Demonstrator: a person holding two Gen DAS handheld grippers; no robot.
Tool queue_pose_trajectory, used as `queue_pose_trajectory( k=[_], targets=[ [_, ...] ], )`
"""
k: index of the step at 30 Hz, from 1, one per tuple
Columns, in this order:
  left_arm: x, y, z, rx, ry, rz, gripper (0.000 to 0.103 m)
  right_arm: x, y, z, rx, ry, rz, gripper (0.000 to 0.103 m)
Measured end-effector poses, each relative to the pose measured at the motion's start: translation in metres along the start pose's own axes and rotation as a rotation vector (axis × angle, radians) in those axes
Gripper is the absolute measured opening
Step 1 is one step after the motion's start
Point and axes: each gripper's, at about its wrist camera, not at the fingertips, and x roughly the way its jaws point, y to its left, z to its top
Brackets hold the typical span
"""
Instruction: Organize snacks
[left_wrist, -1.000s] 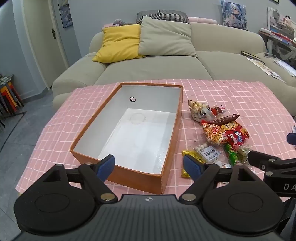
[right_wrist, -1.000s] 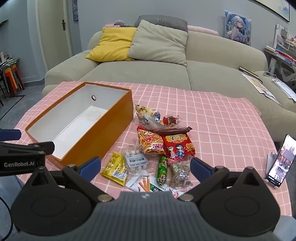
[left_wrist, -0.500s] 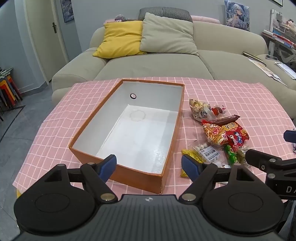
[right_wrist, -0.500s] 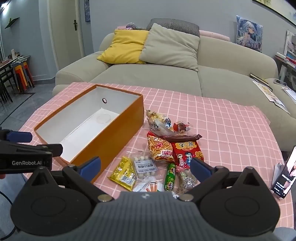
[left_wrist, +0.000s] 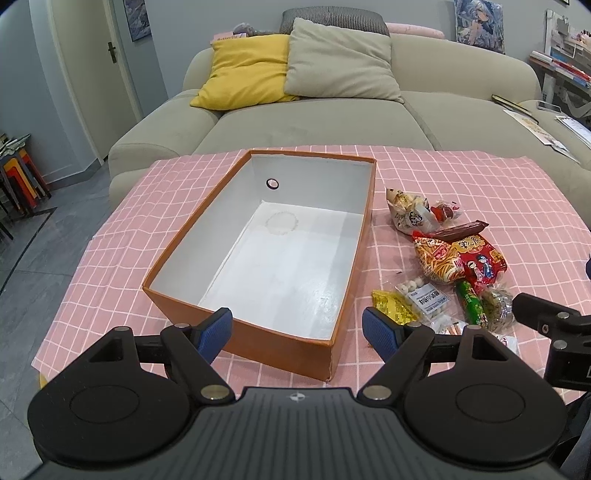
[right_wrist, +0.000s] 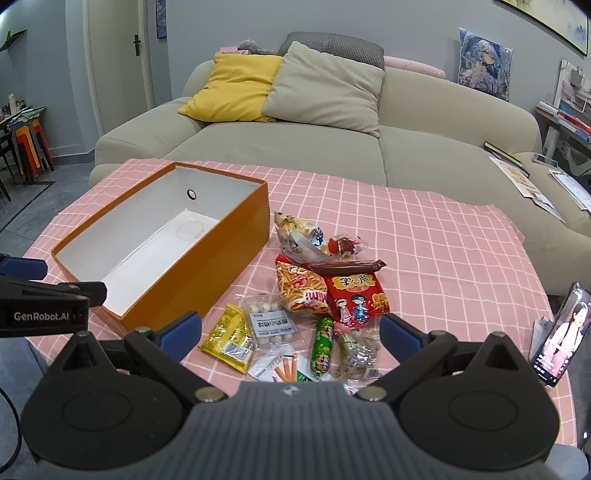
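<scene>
Right now both tongs are spread wide w/ nothing between the blue pads: left tongs (left_wrist: 297, 334) hover over the near wall of the open orange cardboard box w/ white inside (left_wrist: 207, 299), right tongs (right_wrist: 291, 334) hang over the near end of the heap of small snack packets (right_wrist: 325, 291). Heap lies on the pink checked cloth of the desk (right_wrist: 443, 251), just right of the box, apart from its long wall. Right view alone shows a lit phone propped upright (right_wrist: 559, 336) near the desk's right edge; left view looks straight down into the box floor, bare, w/ a round hole in the far wall. Bare cloth lies beyond the heap and right of it; beige sofa w/ yellow and grey cushions (right_wrist: 295, 129) sits behind the far edge.
</scene>
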Motion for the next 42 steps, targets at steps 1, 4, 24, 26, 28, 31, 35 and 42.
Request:
queue_pose_trajectory(
  k=[1, 4, 24, 26, 28, 31, 35, 42],
  targets=[
    [-0.0004, 0.0006, 0.0005, 0.001, 0.000, 0.000, 0.094, -0.0006, -0.0005, 0.0000, 0.003, -0.001, 0.000, 0.099],
    [-0.0010, 0.0002, 0.0010, 0.005, 0.000, 0.002, 0.094, -0.0011, -0.0013, 0.0000, 0.007, -0.001, -0.002, 0.099],
    [0.0003, 0.0022, 0.0015, -0.001, 0.017, 0.004, 0.094, 0.0002, 0.0028, 0.0010, -0.004, 0.012, 0.000, 0.099],
    [0.0004, 0.0025, 0.0015, -0.001, 0.018, 0.003, 0.094, 0.0002, 0.0028, 0.0010, -0.005, 0.013, 0.000, 0.099],
    [0.0004, 0.0026, 0.0011, -0.001, 0.019, 0.003, 0.094, 0.0002, 0.0025, 0.0012, -0.005, 0.013, 0.000, 0.099],
    [0.0005, 0.0028, 0.0011, -0.001, 0.019, 0.003, 0.094, 0.0004, 0.0031, 0.0009, -0.006, 0.014, 0.000, 0.099],
    [0.0009, 0.0032, 0.0005, -0.001, 0.019, 0.003, 0.094, 0.0006, 0.0033, 0.0008, -0.006, 0.013, -0.001, 0.099],
    [0.0009, 0.0030, 0.0005, -0.001, 0.019, 0.004, 0.093, 0.0006, 0.0034, 0.0008, -0.006, 0.013, 0.000, 0.099]
  ],
)
